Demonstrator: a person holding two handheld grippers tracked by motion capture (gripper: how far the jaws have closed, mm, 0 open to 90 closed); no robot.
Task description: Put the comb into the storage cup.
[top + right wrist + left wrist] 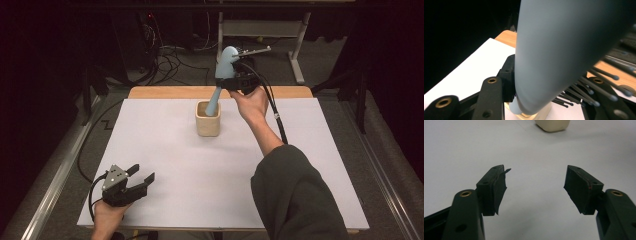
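Observation:
A pale blue hairbrush [223, 75] with black ball-tipped bristles [586, 91] stands tilted, its handle end down inside a cream square cup [208, 120] at the middle back of the white table cover. My right gripper [234, 80] is shut on the brush just above the cup; in the right gripper view the brush [564, 50] sits between the jaws with the cup [541, 113] below. My left gripper [143, 178] rests near the front left of the table, open and holding nothing. Seen in the left gripper view, that left gripper [535, 187] faces the cup [552, 125] far ahead.
The white cover [165, 165] spans most of the table, with a wooden strip [170, 92] bare along the back edge. Cables [170, 60] and a desk frame [300, 45] lie on the floor behind. A dark sleeve [295, 195] reaches across the front right.

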